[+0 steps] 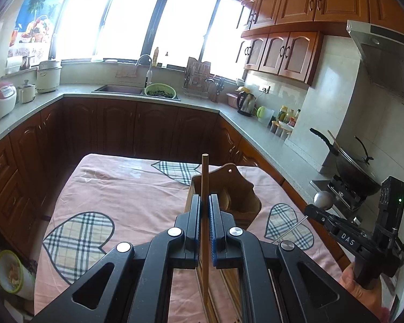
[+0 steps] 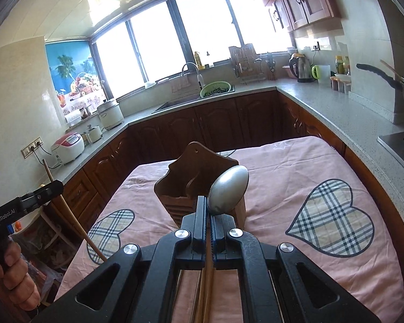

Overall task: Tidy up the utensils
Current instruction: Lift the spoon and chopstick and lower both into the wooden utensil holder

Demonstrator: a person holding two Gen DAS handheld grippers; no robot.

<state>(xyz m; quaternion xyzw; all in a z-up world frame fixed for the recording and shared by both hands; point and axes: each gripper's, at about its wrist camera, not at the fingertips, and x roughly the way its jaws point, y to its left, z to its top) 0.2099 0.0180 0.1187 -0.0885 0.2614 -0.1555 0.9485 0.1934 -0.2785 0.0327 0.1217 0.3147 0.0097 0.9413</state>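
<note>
My left gripper is shut on a wooden chopstick that stands upright, held above the table in front of the wooden utensil holder. My right gripper is shut on a metal spoon, bowl end up, right in front of the same holder. In the left wrist view the right gripper is at the right with the spoon's bowl. In the right wrist view the left gripper is at the left with the chopstick. More chopsticks lie on the table under the grippers.
The table carries a pink cloth with plaid hearts. Brown cabinets and a grey counter ring it, with a sink, a rice cooker, a kettle and a wok on a stove.
</note>
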